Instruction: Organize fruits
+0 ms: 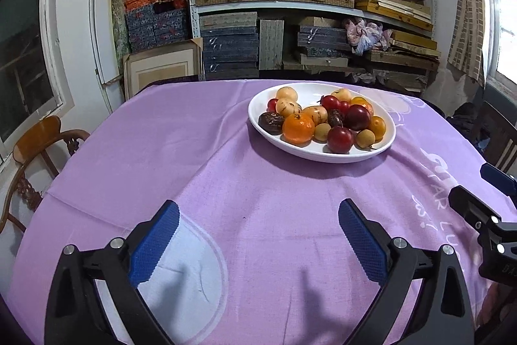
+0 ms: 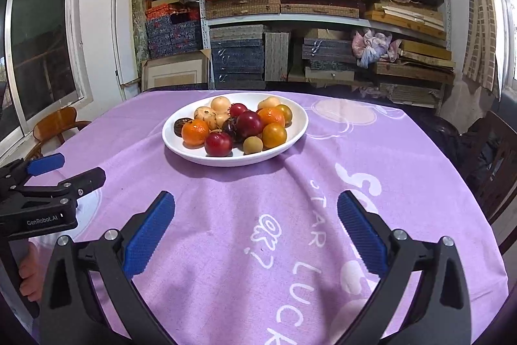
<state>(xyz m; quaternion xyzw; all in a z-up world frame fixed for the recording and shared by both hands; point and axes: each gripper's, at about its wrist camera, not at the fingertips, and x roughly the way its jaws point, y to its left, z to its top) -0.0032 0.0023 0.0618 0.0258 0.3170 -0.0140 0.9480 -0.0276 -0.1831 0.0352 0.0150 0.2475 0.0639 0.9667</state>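
Over the purple cloth [image 1: 226, 151] we kept the left gripper [image 1: 258, 235] and right gripper [image 2: 255, 228] spread wide, empty, facing the white plate [image 2: 290, 138] of mixed fruits [image 2: 239, 125] for sorting.

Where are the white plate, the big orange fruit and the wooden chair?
white plate [image 2: 181, 147], right wrist view, bare front rim.
big orange fruit [image 2: 195, 132], right wrist view, its middle.
wooden chair [image 1: 37, 136], left wrist view, backrest.
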